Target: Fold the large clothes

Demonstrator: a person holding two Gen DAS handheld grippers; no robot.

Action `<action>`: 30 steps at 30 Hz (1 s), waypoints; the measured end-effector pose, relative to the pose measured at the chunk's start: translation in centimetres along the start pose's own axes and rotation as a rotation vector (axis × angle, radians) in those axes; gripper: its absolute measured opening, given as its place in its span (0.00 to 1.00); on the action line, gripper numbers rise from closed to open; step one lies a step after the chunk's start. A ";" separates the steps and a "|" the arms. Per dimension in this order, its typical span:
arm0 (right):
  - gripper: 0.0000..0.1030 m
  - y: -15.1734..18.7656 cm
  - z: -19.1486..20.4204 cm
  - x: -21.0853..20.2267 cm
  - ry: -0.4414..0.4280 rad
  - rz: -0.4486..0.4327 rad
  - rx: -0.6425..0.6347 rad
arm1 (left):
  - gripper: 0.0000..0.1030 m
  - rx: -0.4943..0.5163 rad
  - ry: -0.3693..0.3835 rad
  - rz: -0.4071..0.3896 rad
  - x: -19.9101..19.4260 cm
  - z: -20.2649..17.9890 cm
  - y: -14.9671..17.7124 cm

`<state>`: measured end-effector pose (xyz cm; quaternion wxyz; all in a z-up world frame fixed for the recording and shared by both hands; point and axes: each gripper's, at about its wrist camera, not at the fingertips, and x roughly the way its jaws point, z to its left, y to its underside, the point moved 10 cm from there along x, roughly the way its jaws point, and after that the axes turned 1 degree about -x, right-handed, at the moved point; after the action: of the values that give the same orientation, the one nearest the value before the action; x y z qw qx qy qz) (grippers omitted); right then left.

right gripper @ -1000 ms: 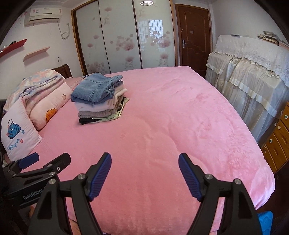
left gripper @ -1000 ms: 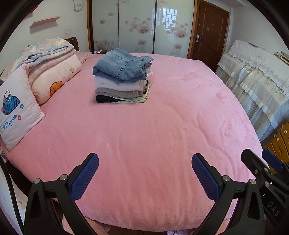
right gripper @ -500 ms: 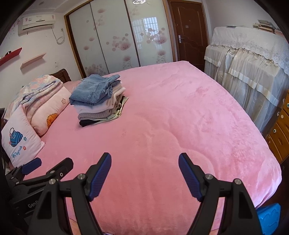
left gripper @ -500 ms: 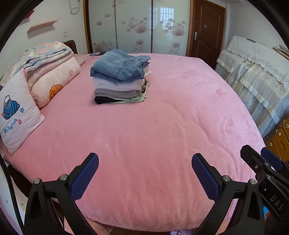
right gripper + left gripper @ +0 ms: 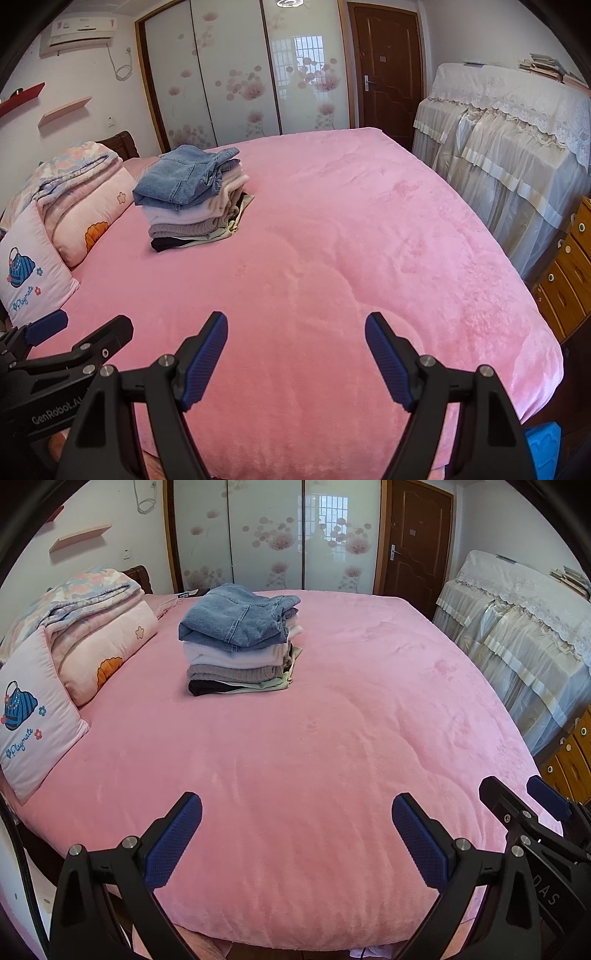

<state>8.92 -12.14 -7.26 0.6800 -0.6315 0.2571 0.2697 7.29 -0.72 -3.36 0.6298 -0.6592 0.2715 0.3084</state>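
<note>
Along the left edge of the frame lie a pillow (image 5: 27,720) and rolled quilt (image 5: 92,627); right of them, upper centre, the stack (image 5: 240,642) of folded clothes rests on the pink bed (image 5: 332,738), jeans (image 5: 236,618) on top. Lower down, the left gripper (image 5: 297,830) and right gripper (image 5: 295,354) hover spread wide, holding nothing. Folding looks between garments or finished; the next move would need a fresh garment, none visible. At far right, a draped cabinet (image 5: 509,147); the floor below is cut off.
</note>
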 end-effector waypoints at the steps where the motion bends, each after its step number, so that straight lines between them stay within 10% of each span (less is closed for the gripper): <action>1: 0.75 0.0 0.0 0.0 0.001 -0.001 0.002 | 0.99 0.001 0.000 -0.001 0.0 0.0 0.0; 30: 0.76 -0.1 -0.8 -0.6 0.052 -0.006 -0.044 | 0.99 0.019 -0.011 0.016 0.1 0.2 0.8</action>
<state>8.48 -13.01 -6.84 0.6598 -0.6537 0.2668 0.2570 6.79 -0.52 -3.98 0.6350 -0.6494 0.2762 0.3142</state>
